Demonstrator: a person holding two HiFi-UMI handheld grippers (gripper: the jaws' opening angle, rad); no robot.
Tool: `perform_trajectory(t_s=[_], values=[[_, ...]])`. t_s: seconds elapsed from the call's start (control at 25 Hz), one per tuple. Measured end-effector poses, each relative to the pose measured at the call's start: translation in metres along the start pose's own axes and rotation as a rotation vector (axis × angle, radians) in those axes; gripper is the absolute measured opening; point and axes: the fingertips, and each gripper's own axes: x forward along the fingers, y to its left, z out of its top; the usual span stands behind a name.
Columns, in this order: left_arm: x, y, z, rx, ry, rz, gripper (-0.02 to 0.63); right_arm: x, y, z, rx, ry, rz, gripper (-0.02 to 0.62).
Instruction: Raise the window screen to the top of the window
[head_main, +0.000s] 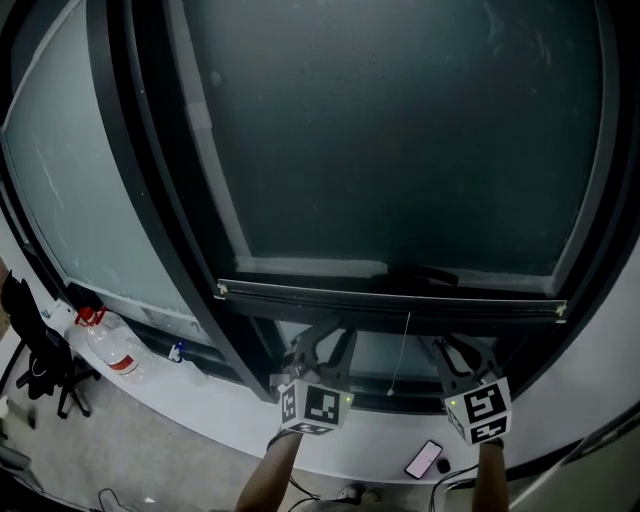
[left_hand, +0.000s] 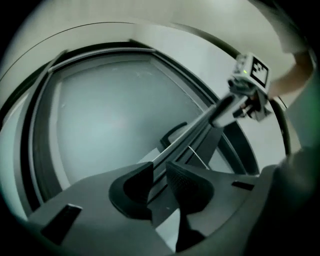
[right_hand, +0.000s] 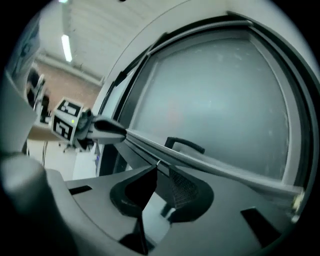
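Both tools are on the bar! The left gripper (head_main: 323, 336) has its jaws clamped on the long black metal bottom rail (head_main: 390, 297) of the dark mesh window screen (head_main: 400, 130). In the left gripper view the rail (left_hand: 195, 132) runs straight between the two pads of that gripper (left_hand: 159, 175), which press it from either side. Over on the other side, the right gripper (head_main: 465, 346) grips the same rail further along. Its own view shows the jaws of the right gripper (right_hand: 162, 175) closed on the rail's (right_hand: 225, 162) near edge.

The rail sits level and low in the black-framed window (head_main: 150, 200), with a strip of paler glass showing beneath it. A black curved handle (head_main: 415, 272) sits on the rail between the two grippers, and a thin white cord (head_main: 400, 355) hangs down from it. Down on the pale sill lies a pink-cased phone (head_main: 424, 458). Off to the left stands a clear plastic bottle with a red cap (head_main: 110, 345).
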Motion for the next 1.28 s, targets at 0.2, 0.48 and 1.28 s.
perform_trajectory(t_s=[0.2,0.48,1.28], values=[[0.031,0.006,-0.011,0.433,0.163,-0.175,0.087,0.031,-0.020,-0.002,-0.601,0.263,0.045,0.063],[0.045,0.013,-0.047,0.562,0.328,-0.286,0.086,0.051,-0.029,-0.026,-0.841,0.484,0.144,0.063],[0.046,0.009,-0.056,0.639,0.539,-0.610,0.051,0.042,-0.050,-0.034,-0.890,0.729,0.287,0.024]])
